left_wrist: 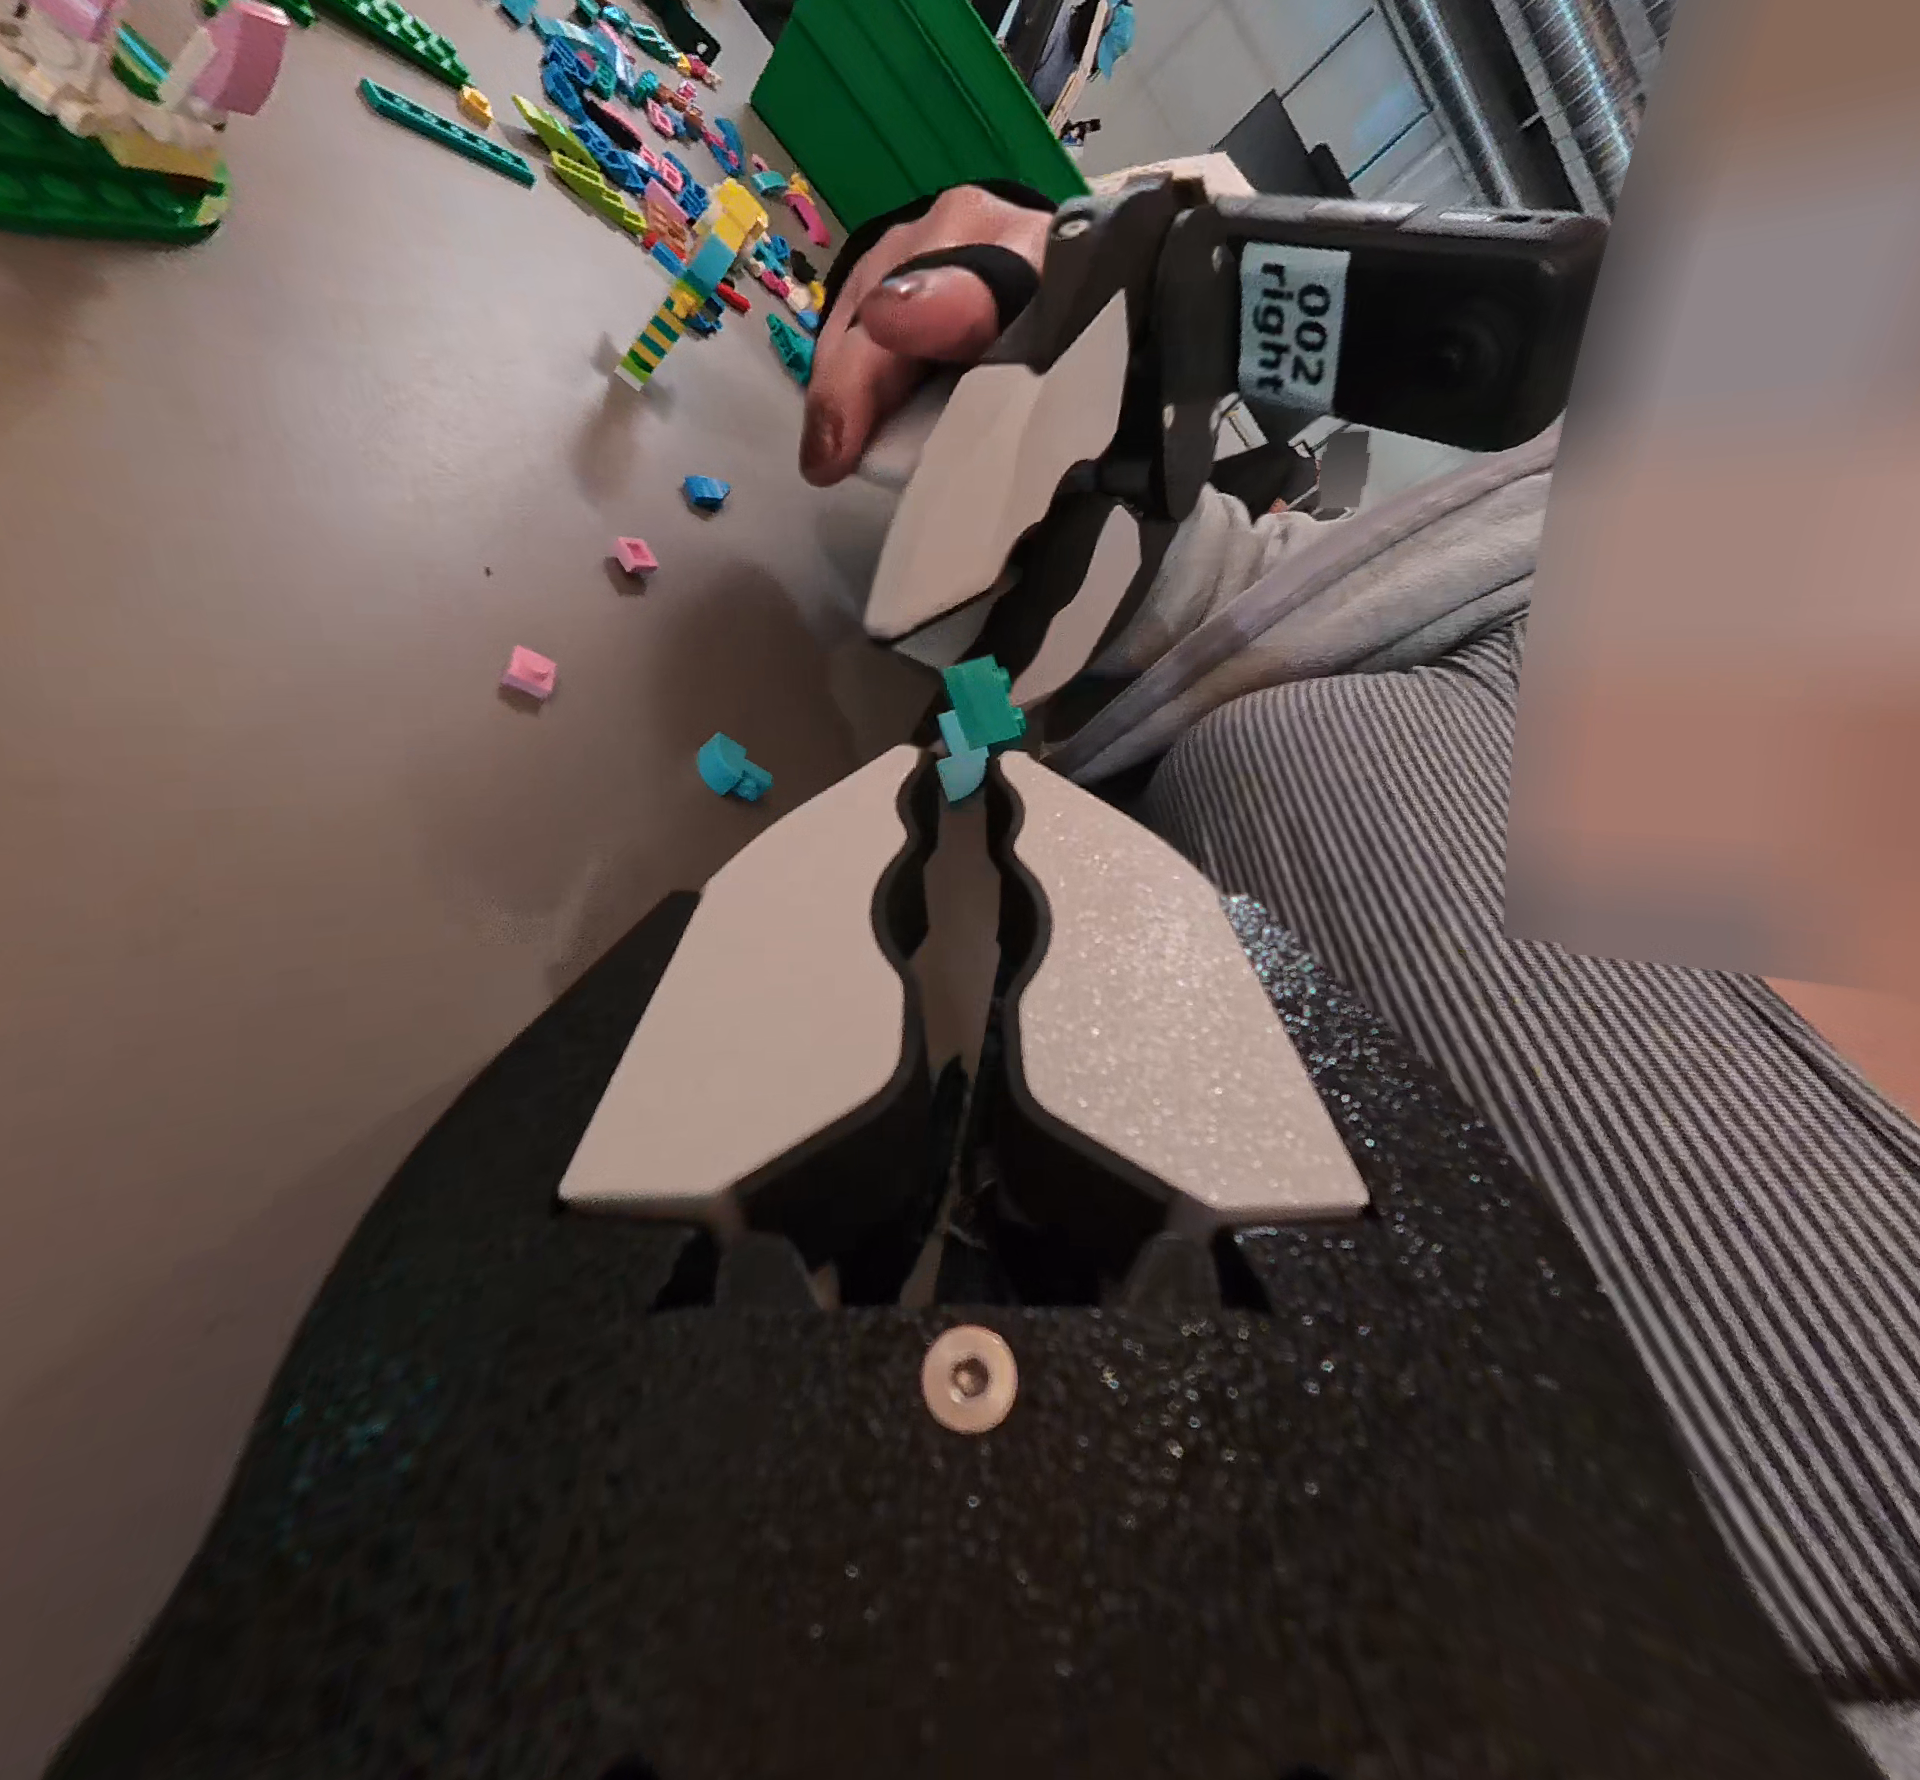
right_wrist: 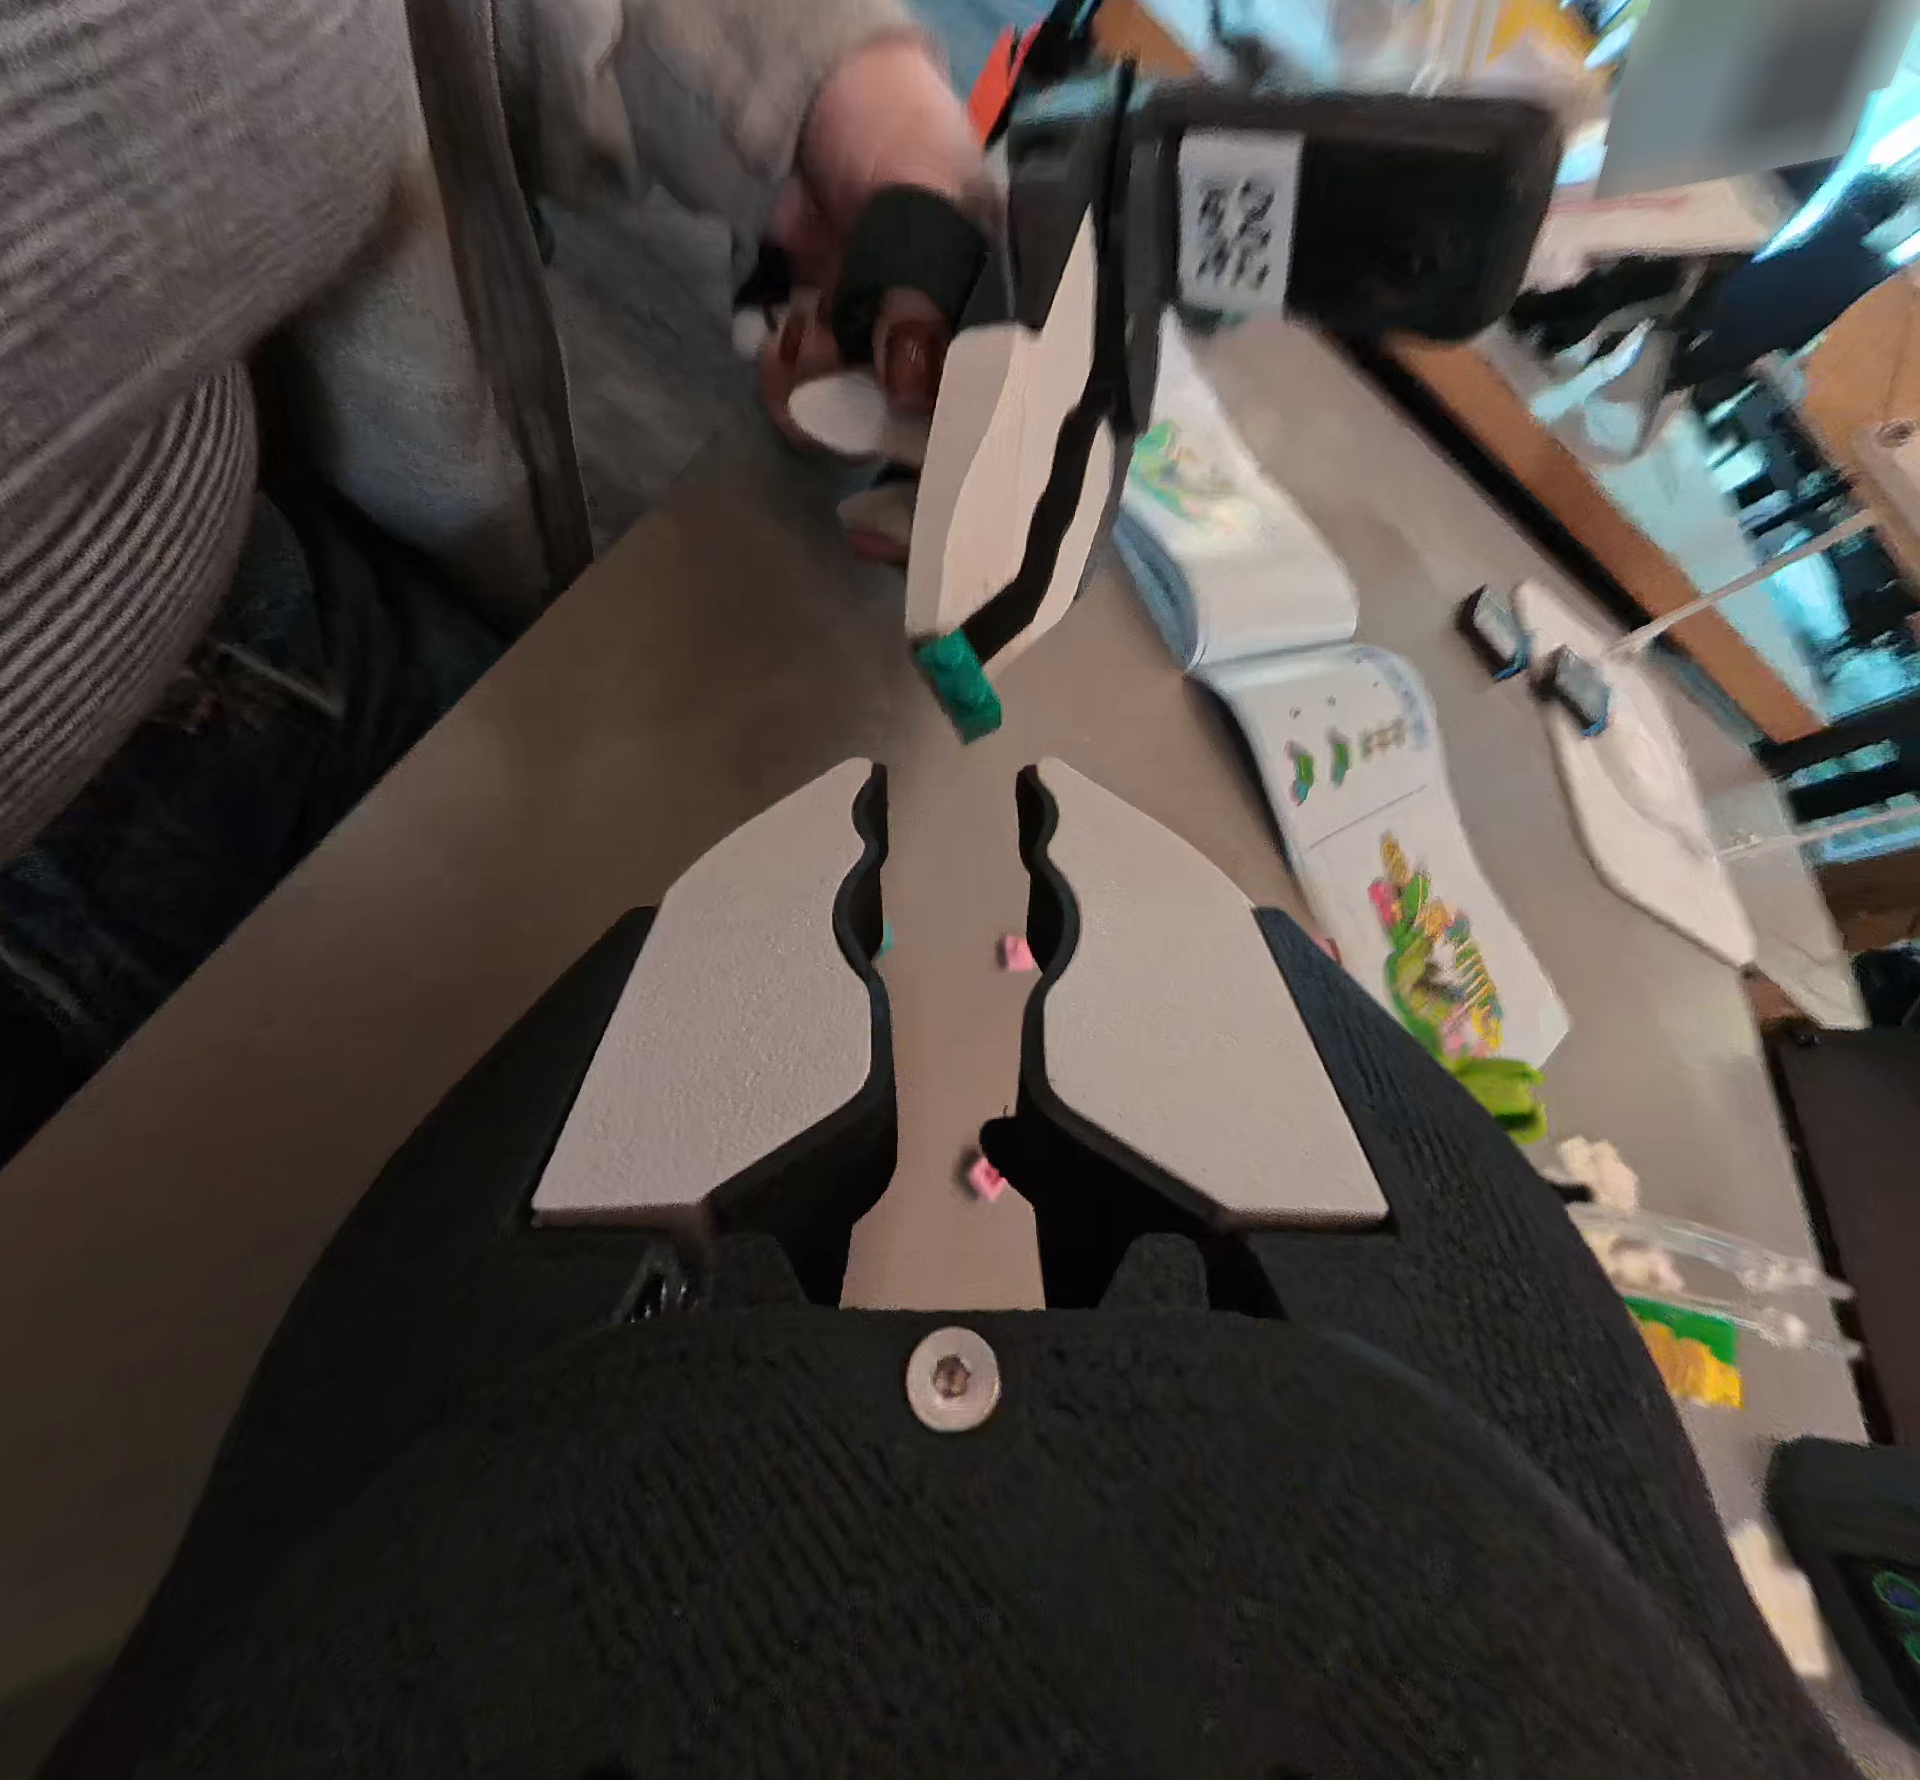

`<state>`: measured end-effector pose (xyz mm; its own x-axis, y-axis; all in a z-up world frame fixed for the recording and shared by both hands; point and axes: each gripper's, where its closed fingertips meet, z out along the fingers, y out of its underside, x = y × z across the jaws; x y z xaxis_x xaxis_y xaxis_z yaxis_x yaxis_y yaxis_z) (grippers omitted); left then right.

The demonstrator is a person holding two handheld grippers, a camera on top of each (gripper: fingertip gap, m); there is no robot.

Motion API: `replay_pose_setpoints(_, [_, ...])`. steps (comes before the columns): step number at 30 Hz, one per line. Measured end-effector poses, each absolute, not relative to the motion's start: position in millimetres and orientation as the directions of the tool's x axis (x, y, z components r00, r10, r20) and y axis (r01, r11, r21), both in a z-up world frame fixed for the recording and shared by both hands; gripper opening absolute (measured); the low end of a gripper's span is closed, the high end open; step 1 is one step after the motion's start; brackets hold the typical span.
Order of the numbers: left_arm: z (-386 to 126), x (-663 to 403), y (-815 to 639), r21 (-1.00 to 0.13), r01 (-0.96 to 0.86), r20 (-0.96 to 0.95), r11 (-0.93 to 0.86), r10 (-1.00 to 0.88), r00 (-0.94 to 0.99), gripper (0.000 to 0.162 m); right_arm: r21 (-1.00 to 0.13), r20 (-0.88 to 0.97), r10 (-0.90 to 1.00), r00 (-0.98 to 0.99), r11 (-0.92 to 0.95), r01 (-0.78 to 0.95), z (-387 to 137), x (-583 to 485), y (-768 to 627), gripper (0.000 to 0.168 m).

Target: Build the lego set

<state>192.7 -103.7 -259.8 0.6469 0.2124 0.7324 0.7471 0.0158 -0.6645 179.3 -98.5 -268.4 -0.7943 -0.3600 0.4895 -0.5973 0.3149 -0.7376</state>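
Note:
My left gripper [left_wrist: 961, 762] is shut on a small teal brick assembly [left_wrist: 977, 707], which sticks out past its fingertips above the grey table [left_wrist: 312, 691]. The right wrist view shows the same left gripper [right_wrist: 940, 644] reaching in from above, with the teal brick [right_wrist: 958, 686] at its tips. My right gripper [right_wrist: 954, 774] is open and empty, its tips just short of that brick. In the left wrist view the right gripper [left_wrist: 977, 660] comes down from the upper right, held by a hand [left_wrist: 894, 328], its tips right at the teal piece.
Loose bricks lie on the table: a blue curved one [left_wrist: 732, 766], pink ones [left_wrist: 530, 670], and a pile [left_wrist: 623, 120] farther back. A green baseplate build with pink parts [left_wrist: 94, 120], a striped brick tower [left_wrist: 681, 302], a green bin [left_wrist: 894, 68] and an open instruction booklet [right_wrist: 1351, 774] also stand there. Left and right tips are no more than a few centimetres apart.

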Motion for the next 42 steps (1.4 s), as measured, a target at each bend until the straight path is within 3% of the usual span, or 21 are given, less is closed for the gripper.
replay_pose_setpoints(4, [-262, 192, -106, -0.653, 0.757, 0.741, 0.019, 0.225, 0.633, 0.008, -0.74, 0.366, -0.412, -0.834, 0.415, -0.53, -284, 179, -94, 0.025])
replay_pose_setpoints(8, [-263, 196, -103, -0.626, 0.78, 0.765, 0.007, 0.199, 0.612, 0.008, -0.793, 0.375, -0.414, -0.829, 0.319, -0.518, -268, 188, -104, 0.027])
replay_pose_setpoints(14, [-257, 198, -102, -0.623, 0.781, 0.776, 0.032, 0.146, 0.613, 0.008, -0.8, 0.426, -0.411, -0.806, 0.245, -0.548, -257, 193, -110, 0.01])
replay_pose_setpoints(17, [-242, 194, -106, -0.688, 0.718, 0.726, 0.104, 0.124, 0.677, 0.032, -0.861, 0.301, -0.353, -0.886, 0.3, -0.412, -254, 183, -113, 0.007])
replay_pose_setpoints(22, [-248, 177, -113, -0.924, 0.377, 0.308, -0.067, 0.452, 0.837, 0.035, -0.927, -0.021, -0.286, -0.958, 0.364, -0.089, -247, 172, -114, 0.007])
replay_pose_setpoints(25, [-249, 175, -112, -0.952, 0.239, 0.107, -0.191, 0.522, 0.846, 0.025, -0.929, -0.123, -0.304, -0.945, 0.37, 0.002, -246, 175, -114, 0.007])
replay_pose_setpoints(28, [-250, 174, -111, -0.954, 0.191, 0.038, -0.23, 0.541, 0.84, 0.011, -0.925, -0.15, -0.31, -0.939, 0.378, 0.023, -247, 176, -114, 0.007])
replay_pose_setpoints(33, [-255, 174, -112, -0.945, 0.26, 0.12, -0.199, 0.527, 0.841, 0.008, -0.92, -0.11, -0.308, -0.945, 0.39, -0.02, -251, 176, -113, 0.007])
replay_pose_setpoints(35, [-255, 171, -116, -0.939, 0.301, 0.165, -0.167, 0.548, 0.82, 0.007, -0.889, -0.008, -0.313, -0.95, 0.438, -0.137, -259, 168, -107, 0.019])
replay_pose_setpoints(39, [-263, 172, -126, -0.889, 0.447, 0.318, -0.101, 0.565, 0.761, 0.007, -0.65, 0.226, -0.463, -0.857, 0.584, -0.487, -293, 159, -84, 0.03])
replay_pose_setpoints(42, [-272, 174, -131, -0.831, 0.554, 0.434, -0.045, 0.571, 0.697, 0.007, -0.507, 0.26, -0.59, -0.765, 0.591, -0.628, -308, 161, -78, 0.03])
